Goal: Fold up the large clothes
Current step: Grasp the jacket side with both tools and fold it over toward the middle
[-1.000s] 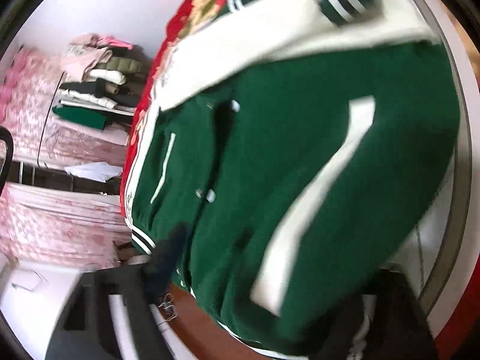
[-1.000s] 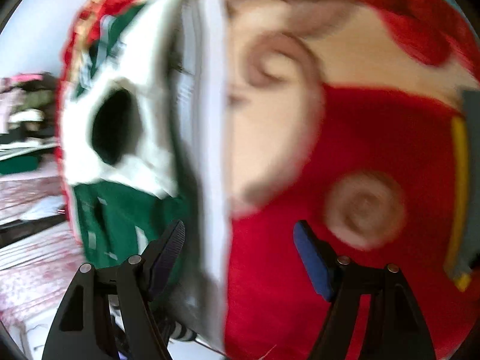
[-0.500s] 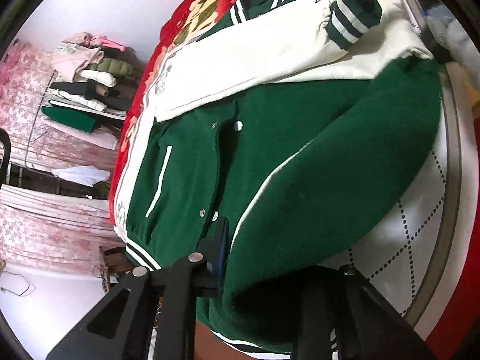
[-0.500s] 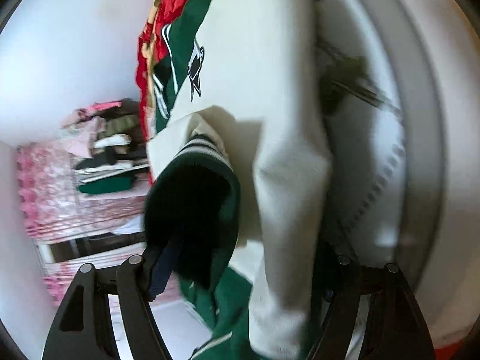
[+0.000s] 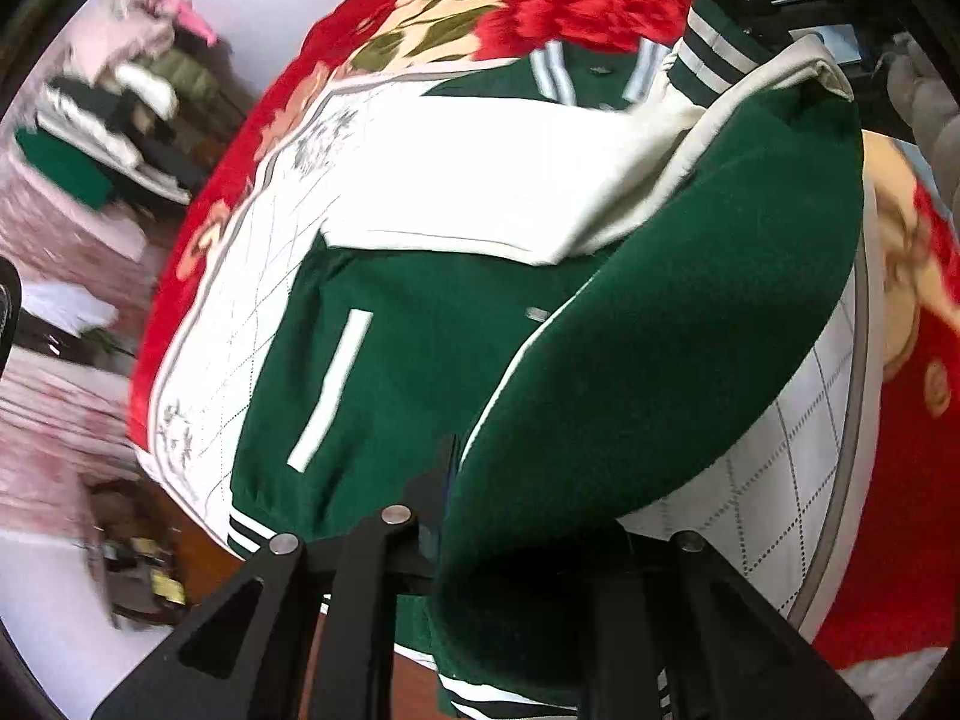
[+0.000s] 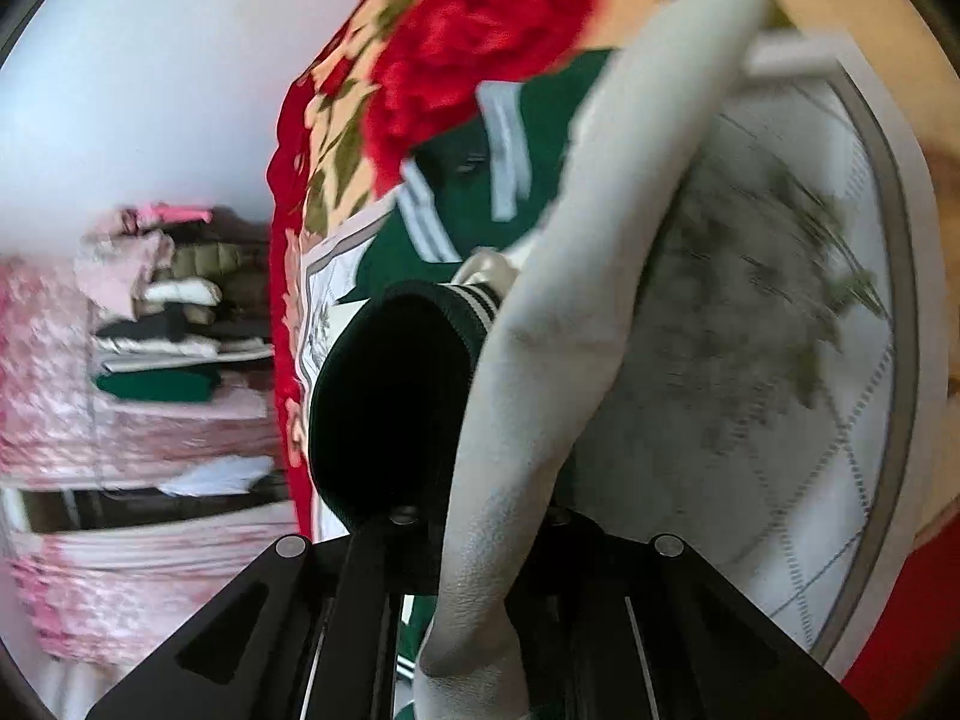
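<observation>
A green varsity jacket (image 5: 420, 348) with white sleeves lies front up on a red floral bedspread (image 5: 576, 6). My left gripper (image 5: 510, 546) is shut on the jacket's right green side near the hem and holds that flap lifted and folded inward. My right gripper (image 6: 480, 540) is shut on the white sleeve (image 6: 576, 276) near its green striped cuff (image 6: 390, 384), holding it above the jacket. The other white sleeve (image 5: 480, 180) lies across the jacket's chest.
A white quilted panel (image 5: 798, 480) of the bedspread lies under the jacket. A stack of folded clothes (image 5: 114, 114) sits on a shelf at the left, by pink curtains (image 6: 90, 540). A white wall is behind.
Both grippers closed on the jacket: the left took the green side flap, the right took the white sleeve. Both have since lifted their cloth and carried it inward over the jacket.
</observation>
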